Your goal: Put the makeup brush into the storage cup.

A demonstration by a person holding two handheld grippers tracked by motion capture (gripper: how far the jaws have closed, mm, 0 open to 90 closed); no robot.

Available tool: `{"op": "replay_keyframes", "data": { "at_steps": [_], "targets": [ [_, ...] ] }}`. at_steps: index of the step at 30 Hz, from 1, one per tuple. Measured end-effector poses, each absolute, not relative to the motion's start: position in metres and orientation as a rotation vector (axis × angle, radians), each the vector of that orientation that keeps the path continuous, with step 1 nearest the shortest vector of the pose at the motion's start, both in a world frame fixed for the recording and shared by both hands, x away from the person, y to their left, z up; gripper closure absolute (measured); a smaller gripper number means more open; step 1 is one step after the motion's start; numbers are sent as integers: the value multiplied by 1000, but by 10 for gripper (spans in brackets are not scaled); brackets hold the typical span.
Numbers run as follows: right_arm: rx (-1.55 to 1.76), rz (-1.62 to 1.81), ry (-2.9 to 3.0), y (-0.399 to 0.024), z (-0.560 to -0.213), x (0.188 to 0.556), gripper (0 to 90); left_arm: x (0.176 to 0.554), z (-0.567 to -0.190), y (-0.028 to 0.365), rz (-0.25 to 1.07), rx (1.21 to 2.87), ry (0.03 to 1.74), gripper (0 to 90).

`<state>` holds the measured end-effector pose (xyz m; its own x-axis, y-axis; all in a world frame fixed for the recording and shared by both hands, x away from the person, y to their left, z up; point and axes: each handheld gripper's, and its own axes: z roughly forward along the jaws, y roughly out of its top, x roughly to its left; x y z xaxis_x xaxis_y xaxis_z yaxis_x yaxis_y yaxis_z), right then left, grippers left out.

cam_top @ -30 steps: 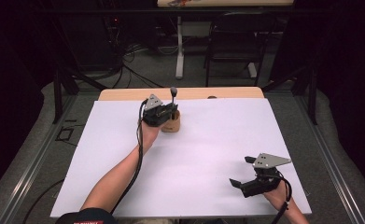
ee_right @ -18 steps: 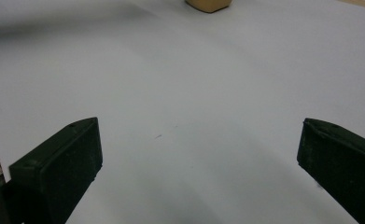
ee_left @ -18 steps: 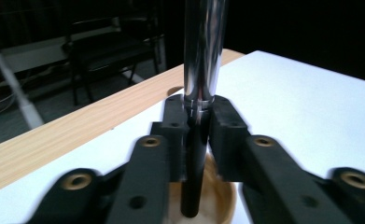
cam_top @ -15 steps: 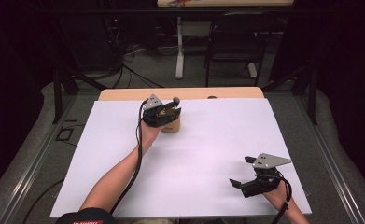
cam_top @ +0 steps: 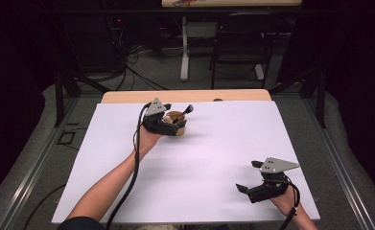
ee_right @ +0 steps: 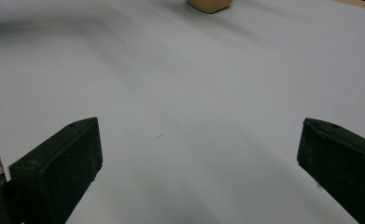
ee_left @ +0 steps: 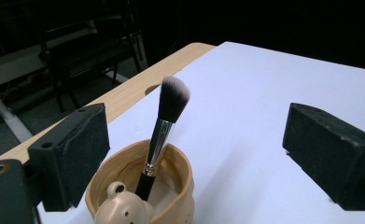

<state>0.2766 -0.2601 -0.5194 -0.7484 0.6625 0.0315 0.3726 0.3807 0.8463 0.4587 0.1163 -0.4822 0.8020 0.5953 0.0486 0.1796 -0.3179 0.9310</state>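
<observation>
A tan ceramic cup [ee_left: 178,189] with a small bear figure on its rim stands at the back of the white table [cam_top: 204,163]. A makeup brush [ee_left: 160,133] with a silver ferrule and dark bristles rests in it, leaning against the rim. My left gripper [ee_left: 207,144] is open, its jaws standing wide on either side of the cup and touching neither cup nor brush. In the high view the left gripper [cam_top: 174,122] sits at the cup [cam_top: 181,130] and the brush [cam_top: 188,109] tilts right. My right gripper [cam_top: 248,176] hangs open and empty near the front right, its jaws wide apart over bare table in the right gripper view [ee_right: 199,172].
A strip of wooden tabletop [cam_top: 185,96] with a small hole runs behind the white sheet. A chair [cam_top: 238,43] and a desk leg stand on the floor beyond. The cup's base [ee_right: 209,4] is far off in the right gripper view.
The brush stood upright above the cup in my left gripper; it has dropped into the cup, been let go, and now leans right. The right gripper has stayed put.
</observation>
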Motion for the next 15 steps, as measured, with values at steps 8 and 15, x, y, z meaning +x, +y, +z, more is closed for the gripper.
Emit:
{"op": "replay_keyframes", "data": {
  "at_steps": [8,15],
  "targets": [
    [903,1317,2327,-260,-519,276,0,442,-473,129,454,1853,574,11],
    [895,1329,2321,-260,-518,275,0,425,-473,142,445,1817,583,3]
  ]
}}
